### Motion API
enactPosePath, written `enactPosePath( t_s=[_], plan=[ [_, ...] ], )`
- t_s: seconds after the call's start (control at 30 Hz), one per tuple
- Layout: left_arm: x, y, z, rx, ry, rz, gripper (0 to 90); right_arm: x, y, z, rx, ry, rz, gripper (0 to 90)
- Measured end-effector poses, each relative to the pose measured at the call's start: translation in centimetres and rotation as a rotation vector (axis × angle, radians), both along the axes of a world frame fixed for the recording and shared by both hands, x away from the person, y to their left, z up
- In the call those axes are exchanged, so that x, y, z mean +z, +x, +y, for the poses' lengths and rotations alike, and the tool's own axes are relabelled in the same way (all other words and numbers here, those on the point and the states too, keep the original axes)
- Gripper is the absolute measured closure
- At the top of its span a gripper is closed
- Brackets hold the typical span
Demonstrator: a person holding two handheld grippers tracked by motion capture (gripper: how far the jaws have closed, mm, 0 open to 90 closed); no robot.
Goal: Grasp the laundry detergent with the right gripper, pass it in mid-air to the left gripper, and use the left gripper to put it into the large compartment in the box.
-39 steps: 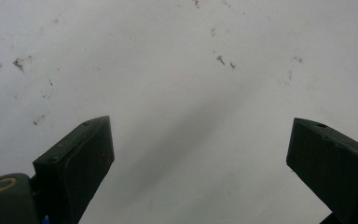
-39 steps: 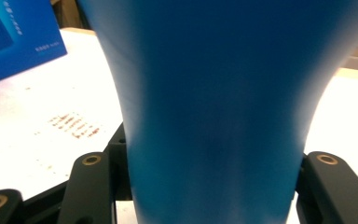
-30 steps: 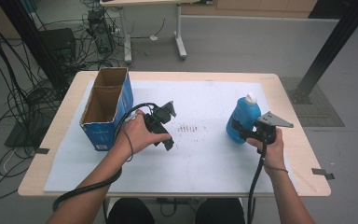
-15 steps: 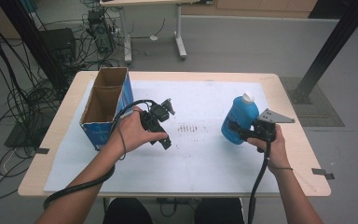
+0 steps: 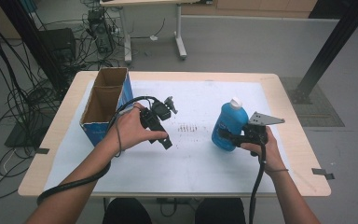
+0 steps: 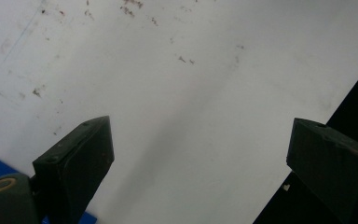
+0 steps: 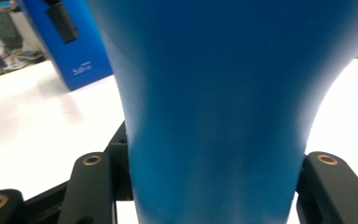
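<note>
Likely job: get bottle (image 5: 229, 125) into box (image 5: 103, 106). Judged about a third thru.

Done so far:
- Bottle gripped. Right gripper (image 5: 227, 136) clamped on its lower body, jaws hugging both sides of the blue wall in right gripper view (image 7: 214, 116); held tight, no gap seen.
- Bottle upright, white cap on top, at right-centre of table (image 5: 279, 93), over the white sheet (image 5: 200, 158). On the sheet or just off it: can't tell from above.

Left to do:
- Carry bottle across to the box, which stands well apart at the table's left edge.
- Lower it thru the open top, let go.
- Box interior looks bare from high view, so nothing stowed yet as far as visible.

Left gripper (image 5: 164, 126): jaws wide, nothing betw. them; in left gripper view just white sheet under the two pads (image 6: 77, 154). Held above the sheet near the box, tilted. Prob. free to steady the box, but that's a guess.

Count:
- Bottles: 1, blue w/ white cap.
- Boxes: 1, blue cardboard, open top, brown inside.
- Grippers: 2, one per hand.
- Sheets: 1, white, w/ small dark specks near centre (image 5: 189, 127).
- Tables: 1 in use; a second one's legs at far back.
</note>
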State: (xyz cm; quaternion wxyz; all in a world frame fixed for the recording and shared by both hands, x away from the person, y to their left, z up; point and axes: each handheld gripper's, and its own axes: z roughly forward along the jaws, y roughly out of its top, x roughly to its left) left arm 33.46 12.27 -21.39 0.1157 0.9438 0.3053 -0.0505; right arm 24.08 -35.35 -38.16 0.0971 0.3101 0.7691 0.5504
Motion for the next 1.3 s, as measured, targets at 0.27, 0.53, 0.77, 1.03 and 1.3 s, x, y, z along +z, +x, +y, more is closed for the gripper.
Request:
enactPosePath(
  t_s=[0.27, 0.53, 0.77, 1.03, 1.3],
  plan=[
    [1.3, -0.1, 0.5, -0.039, -0.023, -0.024, 7.6, 0.0, 0.8, 1.0, 0.072, 0.004, 0.0, 42.9],
    [2.4, -0.6, 0.7, -0.087, -0.052, -0.046, 7.6, 0.3, 1.3, 2.2, 0.142, -0.007, -0.003, 43.0],
    [3.3, -0.7, 0.1, -0.145, -0.042, -0.055, 7.5, 0.5, 1.7, 3.3, 0.199, -0.007, 0.0, 43.0],
    [4.2, -0.6, 0.1, -0.204, -0.05, -0.055, 7.6, 0.6, 2.3, 4.5, 0.272, -0.017, 0.001, 42.9],
    [5.4, -0.5, -0.4, -0.272, -0.045, -0.046, 7.7, 1.1, 2.9, 6.0, 0.35, -0.031, 0.001, 43.0]
  ],
)
